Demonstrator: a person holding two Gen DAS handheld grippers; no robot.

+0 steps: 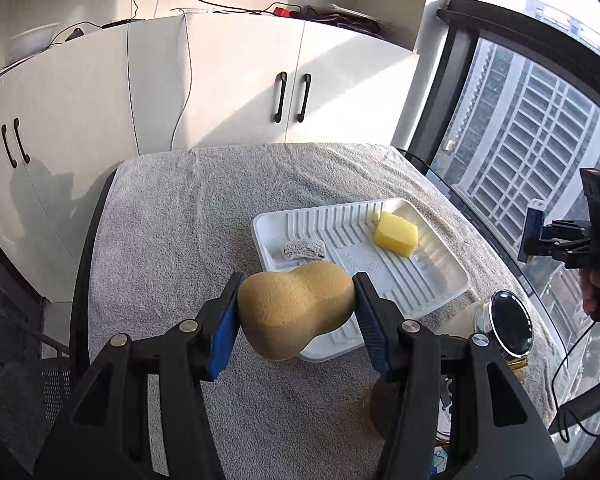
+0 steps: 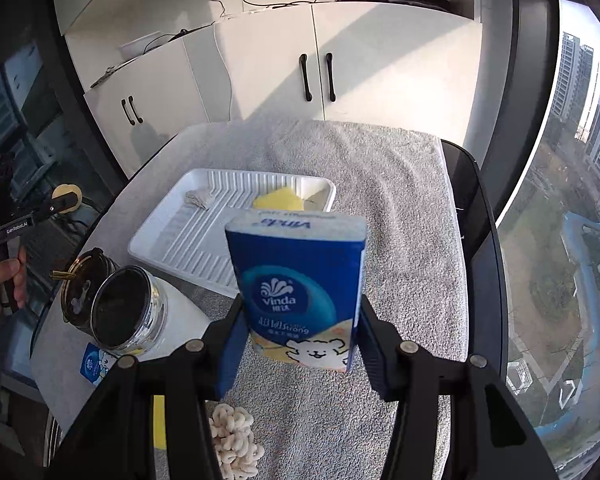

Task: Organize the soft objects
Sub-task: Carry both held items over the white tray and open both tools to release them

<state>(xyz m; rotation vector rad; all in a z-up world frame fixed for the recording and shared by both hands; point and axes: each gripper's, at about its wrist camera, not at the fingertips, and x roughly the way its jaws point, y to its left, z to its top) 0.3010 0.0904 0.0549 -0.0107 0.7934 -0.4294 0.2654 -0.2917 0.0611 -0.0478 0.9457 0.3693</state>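
Nearest to me, my left gripper [image 1: 296, 312] is clenched on a tan peanut-shaped sponge [image 1: 294, 310], its blue pads pressing both flanks and holding it clear of the grey towel [image 1: 172, 248] that covers the table. My right gripper [image 2: 300, 336] grasps an upright blue tissue pack [image 2: 298, 292] in the same manner, both pads flat against its narrow sides, the pack likewise lifted off the cloth. Below the right jaws, close to my side of the table, a cream knotted fabric piece [image 2: 234, 436] lies on the towel, not yet collected; a second small blue packet [image 2: 94, 362] lies at the table's left edge, beside two dark-lidded jars [image 2: 128, 308]. Farther out sits the white ribbed tray [image 1: 440, 280], the apparent destination. It already holds a yellow sponge block [image 1: 396, 234] toward its far right corner and a small grey folded cloth [image 1: 304, 249] near its left end, the two well apart, with most of the ribbed floor bare. Judged from this arrangement, the task stands roughly midway: two soft items are placed, two are in hand above the table and short of the tray, and at least the knotted piece and perhaps the small packet remain. Beyond the table stand white cabinets [image 1: 236, 92].
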